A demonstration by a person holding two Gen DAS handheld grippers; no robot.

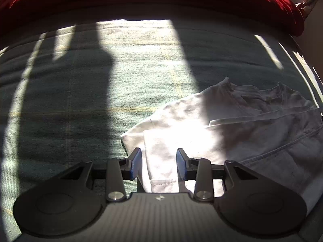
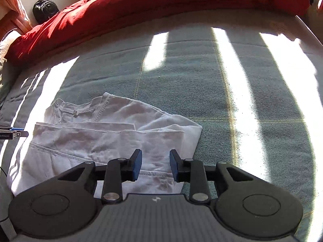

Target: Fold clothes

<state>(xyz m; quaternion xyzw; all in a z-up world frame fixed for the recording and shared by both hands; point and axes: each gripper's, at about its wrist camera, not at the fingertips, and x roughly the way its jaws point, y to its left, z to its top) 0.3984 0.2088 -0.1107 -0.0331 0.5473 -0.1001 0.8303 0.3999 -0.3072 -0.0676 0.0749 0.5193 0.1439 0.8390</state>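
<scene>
Two grippers hover low over a bed [image 2: 201, 92] covered in a grey-green woven blanket crossed by bright bars of sunlight. A white T-shirt [image 2: 113, 133] lies on the blanket, partly folded: its sides are turned in over the body, so long straight edges run across it, and the stitched neckline with a small tag sits at its far end. The cloth is creased and soft, with a hemmed seam showing along the near layer.

In the left wrist view the T-shirt [image 1: 232, 125] lies to the right and near, half in sun and half in shadow. The left gripper [image 1: 159, 164] has its blue-padded jaws apart, with a folded edge of the shirt lying between them but not pinched. In the right wrist view the right gripper [image 2: 155, 165] also stands with its jaws apart, over the near right part of the shirt, holding nothing.

A rumpled red duvet [image 2: 141, 6] is heaped along the far side of the bed. A black bag [image 2: 45, 10] hangs at the far left wall.
</scene>
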